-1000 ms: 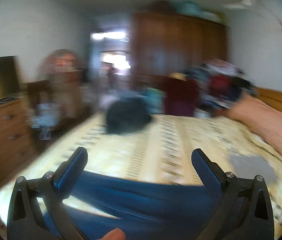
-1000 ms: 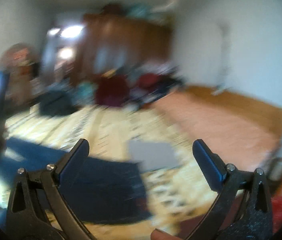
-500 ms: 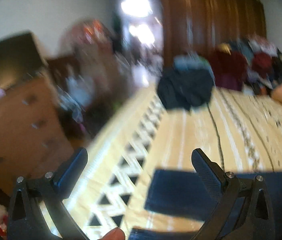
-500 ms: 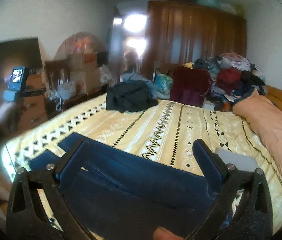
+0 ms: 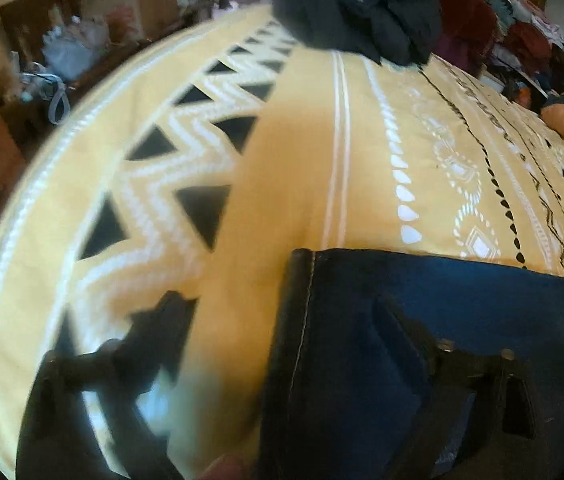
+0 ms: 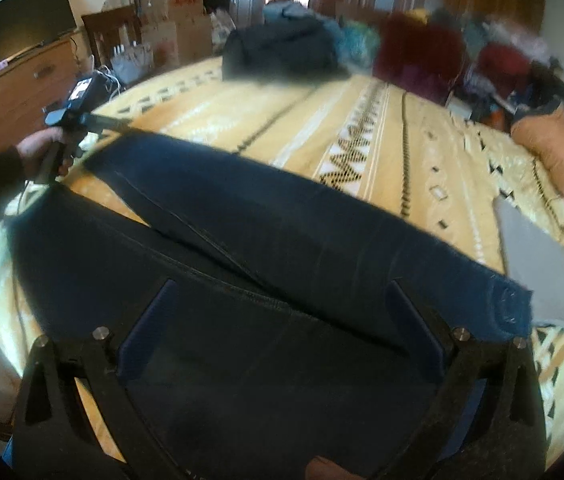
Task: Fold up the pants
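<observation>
Dark blue pants (image 6: 282,216) lie spread across the yellow patterned bed (image 6: 314,120), legs running toward the left. In the left wrist view, the stitched hem of one leg (image 5: 306,300) lies under my left gripper (image 5: 282,312). Its jaws are closing, one finger over the bedspread and the other over the denim, and the pads are not pressing on the cloth. The right wrist view shows a hand holding that left gripper (image 6: 117,124) at the far left end of the pants. My right gripper (image 6: 279,292) hangs wide open above the broad middle of the pants, holding nothing.
A dark jacket (image 5: 362,12) lies at the far end of the bed, with a pile of clothes (image 6: 482,60) behind it. A grey folded cloth (image 6: 534,264) and an orange-pink blanket (image 6: 562,160) are on the right. A wooden dresser (image 6: 9,92) stands left of the bed.
Both grippers have tipped down toward the bed. The left one swung out to the left end of the pants and dropped close over a leg hem. The right one came down over the pants.
</observation>
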`<state>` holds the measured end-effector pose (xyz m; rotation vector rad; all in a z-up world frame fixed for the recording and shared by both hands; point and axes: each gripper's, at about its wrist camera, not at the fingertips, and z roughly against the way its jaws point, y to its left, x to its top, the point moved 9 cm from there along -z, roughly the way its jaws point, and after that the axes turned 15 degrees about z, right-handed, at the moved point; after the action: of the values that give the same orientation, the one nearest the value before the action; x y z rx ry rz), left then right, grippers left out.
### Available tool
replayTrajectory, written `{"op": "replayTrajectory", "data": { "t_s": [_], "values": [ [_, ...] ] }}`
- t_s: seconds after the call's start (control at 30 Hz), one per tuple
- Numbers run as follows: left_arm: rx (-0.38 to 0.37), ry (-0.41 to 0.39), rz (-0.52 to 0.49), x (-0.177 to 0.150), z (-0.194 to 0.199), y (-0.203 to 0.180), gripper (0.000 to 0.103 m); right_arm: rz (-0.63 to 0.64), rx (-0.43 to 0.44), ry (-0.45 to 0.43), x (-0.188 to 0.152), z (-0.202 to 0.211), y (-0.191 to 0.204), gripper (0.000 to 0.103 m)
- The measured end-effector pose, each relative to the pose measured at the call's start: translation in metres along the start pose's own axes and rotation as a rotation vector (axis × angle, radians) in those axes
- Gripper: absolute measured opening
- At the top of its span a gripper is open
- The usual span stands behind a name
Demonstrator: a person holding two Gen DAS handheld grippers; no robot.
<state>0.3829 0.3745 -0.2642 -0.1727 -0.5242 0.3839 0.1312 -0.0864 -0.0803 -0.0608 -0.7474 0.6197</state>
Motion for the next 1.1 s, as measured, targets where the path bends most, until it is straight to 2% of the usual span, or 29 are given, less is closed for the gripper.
{"op": "replayTrajectory", "data": {
  "t_s": [0.13,0.2,0.27,0.3,0.37,0.43,0.53,0.63,0.73,0.8,0.83,0.87,0.93,0.97,1.1],
  "values": [
    [-0.006,-0.010,-0.039,0.008,-0.018,-0.010,0.088,-0.015,0.015,0.013,0.004,-0.019,0.001,0.103],
    [-0.025,-0.011,-0.026,0.012,-0.019,-0.013,0.079,-0.014,0.024,0.013,0.007,-0.026,0.004,0.103],
    [-0.054,-0.008,-0.032,0.012,-0.022,-0.019,0.061,-0.014,0.037,0.012,0.008,-0.031,0.007,0.103],
    [-0.058,-0.007,-0.047,0.010,-0.022,-0.023,0.057,-0.016,0.049,0.013,0.008,-0.033,0.009,0.103],
    [-0.049,-0.023,-0.078,0.008,-0.019,-0.027,0.031,-0.027,0.066,0.015,0.008,-0.037,0.010,0.103],
    [-0.067,-0.027,-0.080,0.008,-0.013,-0.027,0.021,-0.040,0.066,0.008,0.006,-0.035,0.003,0.103],
    [-0.058,-0.042,-0.079,0.007,-0.012,-0.028,0.019,-0.074,0.052,0.008,-0.003,-0.030,-0.021,0.103],
    [-0.053,-0.053,-0.074,0.004,-0.005,-0.022,0.019,-0.163,0.015,0.019,-0.029,-0.017,-0.075,0.102],
    [-0.037,-0.067,-0.081,0.004,-0.004,-0.024,0.018,-0.280,-0.101,0.066,-0.083,-0.004,-0.160,0.102],
    [-0.038,-0.070,-0.076,0.004,-0.004,-0.023,0.018,-0.346,-0.205,0.124,-0.131,-0.001,-0.230,0.100],
    [-0.039,-0.068,-0.070,0.003,-0.003,-0.021,0.018,-0.365,-0.232,0.156,-0.150,-0.005,-0.257,0.094],
    [-0.039,-0.067,-0.067,0.004,-0.003,-0.021,0.018,-0.382,-0.244,0.191,-0.166,-0.011,-0.280,0.080],
    [-0.037,-0.066,-0.068,0.004,-0.004,-0.021,0.017,-0.406,-0.219,0.272,-0.193,-0.036,-0.320,0.067],
    [-0.033,-0.065,-0.068,0.005,-0.004,-0.021,0.017,-0.411,-0.211,0.284,-0.199,-0.044,-0.331,0.062],
    [-0.021,-0.068,-0.071,0.005,-0.005,-0.022,0.017,-0.431,-0.192,0.303,-0.203,-0.083,-0.383,0.062]
  ]
}}
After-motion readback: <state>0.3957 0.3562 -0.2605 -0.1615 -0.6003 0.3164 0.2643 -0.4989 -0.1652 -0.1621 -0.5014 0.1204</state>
